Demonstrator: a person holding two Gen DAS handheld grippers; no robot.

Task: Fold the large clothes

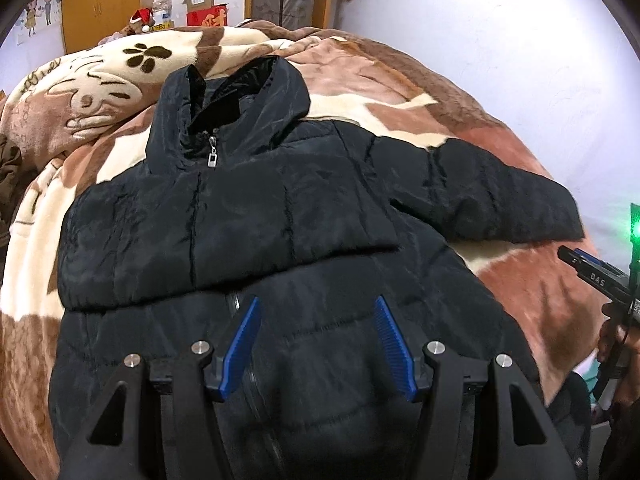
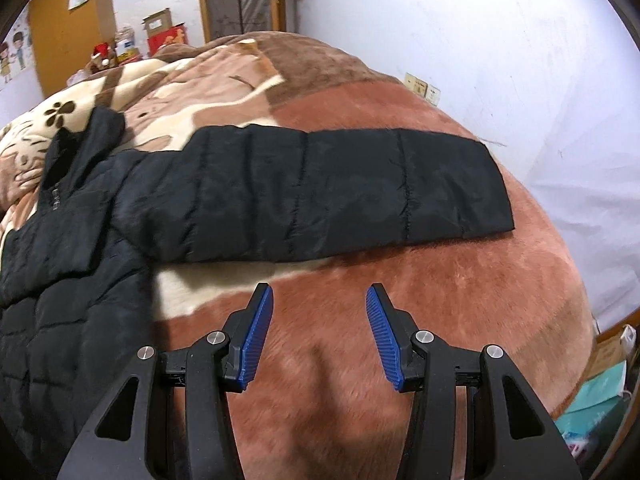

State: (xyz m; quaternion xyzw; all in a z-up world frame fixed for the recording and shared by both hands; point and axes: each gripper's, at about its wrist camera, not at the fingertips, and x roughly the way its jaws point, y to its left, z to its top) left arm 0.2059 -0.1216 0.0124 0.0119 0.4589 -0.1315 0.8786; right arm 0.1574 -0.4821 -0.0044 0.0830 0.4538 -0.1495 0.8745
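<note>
A black quilted hooded jacket [image 1: 256, 208] lies face up on a bed. Its left sleeve is folded across the chest; its right sleeve [image 2: 320, 192] stretches out flat to the right. My left gripper [image 1: 316, 312] is open and empty, hovering over the jacket's lower front near the zipper. My right gripper [image 2: 320, 300] is open and empty over the blanket, a little in front of the outstretched sleeve. The right gripper also shows at the right edge of the left wrist view [image 1: 592, 272].
A brown and cream plush blanket [image 2: 400, 320] covers the bed. A white wall [image 2: 520, 60] runs along the right side. Boxes and clutter [image 1: 200, 12] and a wooden wardrobe [image 1: 100, 0] stand beyond the head of the bed.
</note>
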